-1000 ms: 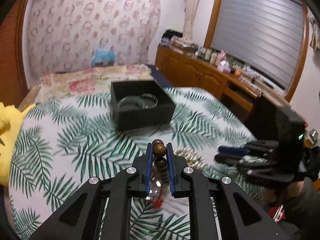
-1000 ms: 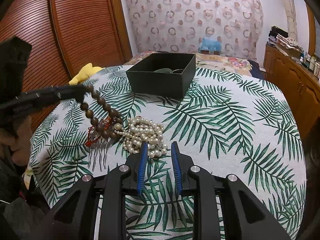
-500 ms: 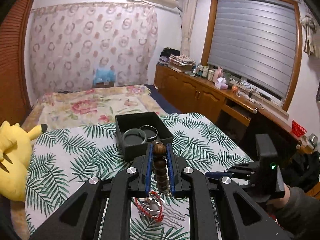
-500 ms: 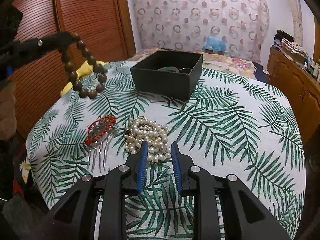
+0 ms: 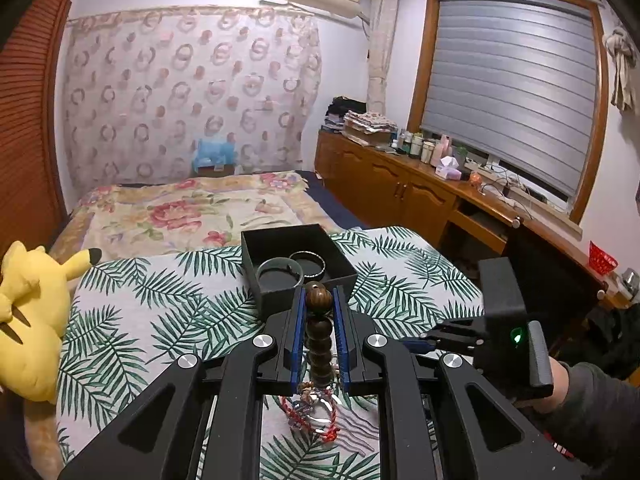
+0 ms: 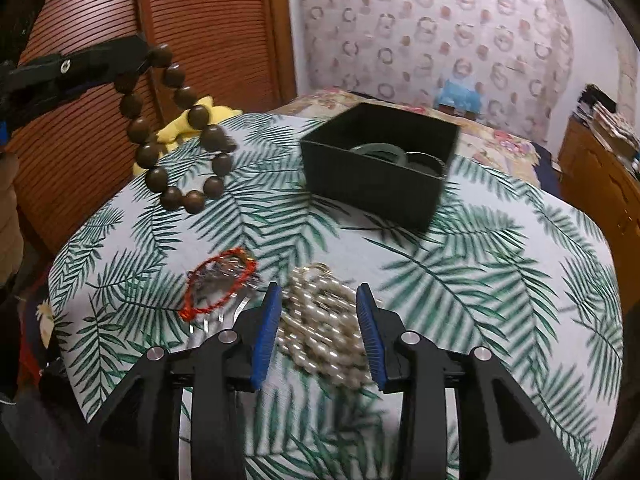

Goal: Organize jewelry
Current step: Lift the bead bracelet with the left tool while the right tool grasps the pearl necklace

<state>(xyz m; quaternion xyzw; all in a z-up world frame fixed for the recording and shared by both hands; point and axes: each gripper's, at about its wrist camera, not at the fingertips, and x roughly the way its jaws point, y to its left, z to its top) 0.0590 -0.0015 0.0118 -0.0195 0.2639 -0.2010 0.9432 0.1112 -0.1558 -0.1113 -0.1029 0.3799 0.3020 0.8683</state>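
My left gripper (image 5: 319, 300) is shut on a brown wooden bead bracelet (image 5: 319, 330) and holds it in the air above the table; the bracelet (image 6: 180, 132) hangs from it in the right wrist view. A black open box (image 5: 298, 266) with a green bangle (image 5: 279, 271) and a thin silver bangle (image 5: 308, 259) stands ahead of it. My right gripper (image 6: 317, 304) is open, its fingers on either side of a pile of pearl necklace (image 6: 322, 320) on the table. A red-trimmed hair comb (image 6: 220, 286) lies left of the pearls.
The round table has a palm-leaf cloth (image 6: 500, 264). A yellow plush toy (image 5: 28, 312) sits at the table's left edge. A bed (image 5: 180, 212) lies behind, wooden cabinets (image 5: 400, 192) to the right, wooden doors (image 6: 120, 20) to the left.
My left gripper has lifted the bead bracelet higher off the table, toward the box. My right gripper has moved forward and opened wider around the pearls.
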